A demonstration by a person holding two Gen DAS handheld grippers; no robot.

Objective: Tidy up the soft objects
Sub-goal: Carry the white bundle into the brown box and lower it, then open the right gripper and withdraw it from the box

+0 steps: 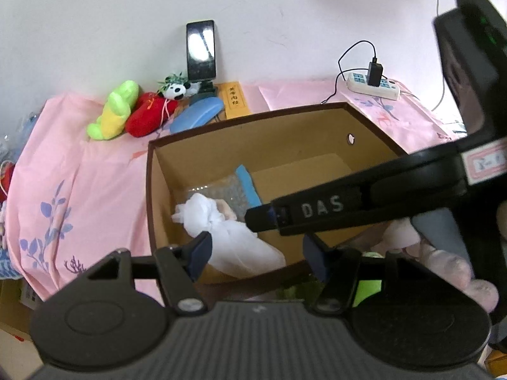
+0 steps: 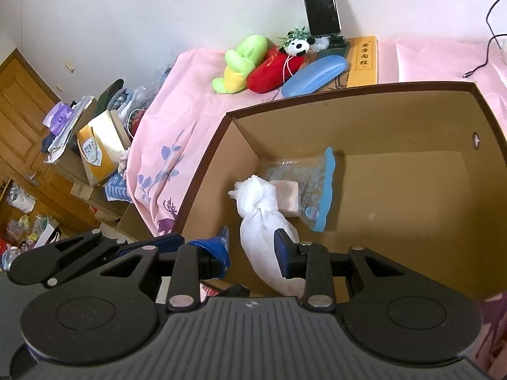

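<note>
Cardboard box (image 2: 364, 117), on pink cloth (image 2: 190, 95): holds white cloth bundle (image 2: 263, 209), pink sponge (image 2: 290, 194), clear blue-edged bag (image 2: 313, 186). L gripper (image 1: 256, 251): apart, empty. R gripper (image 2: 252, 248): apart, empty, above box.

The left gripper (image 1: 256, 253), a black two-finger tool with dark blue pads, points forward and steeply downward, its jaws standing well apart with nothing pressed between them. Across its view from the right reaches the long black finger of the right gripper (image 1: 317, 213), lettered in white, slanting down toward the left and crossing above the left tool's right pad. In its own view the right gripper (image 2: 252, 247) also tilts downward, its jaws parted with the blue pads (image 2: 283, 248) clear of any grip. Beside it on the left, the black linkage and blue pad of the left gripper (image 2: 149, 247) show, close alongside.
</note>
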